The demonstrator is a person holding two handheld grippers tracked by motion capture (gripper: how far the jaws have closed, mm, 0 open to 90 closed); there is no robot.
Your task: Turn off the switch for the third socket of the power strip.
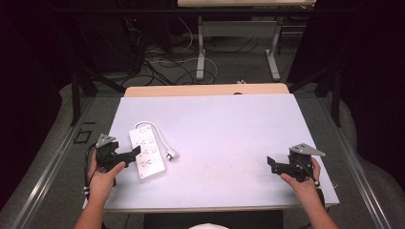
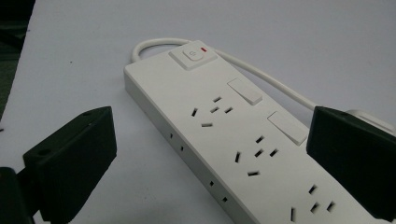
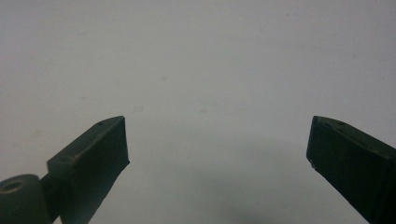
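Note:
A white power strip (image 1: 147, 152) lies at the left of the white table top (image 1: 229, 129), its cord looping round to a plug (image 1: 172, 155) beside it. My left gripper (image 1: 135, 151) is open at the strip's left edge. In the left gripper view the strip (image 2: 243, 149) runs between the wide-apart jaws, its switch button (image 2: 193, 54) with a red light at the far end. My right gripper (image 1: 271, 162) is open over bare table at the right. The right gripper view has only the table surface (image 3: 210, 84) between its spread jaws.
The table's wooden far edge (image 1: 205, 89) shows beyond the white top. Behind it on the floor stand another table's legs (image 1: 200, 52) among loose cables (image 1: 162, 62). Dark curtains flank both sides. The person's hands hold both grippers near the front edge.

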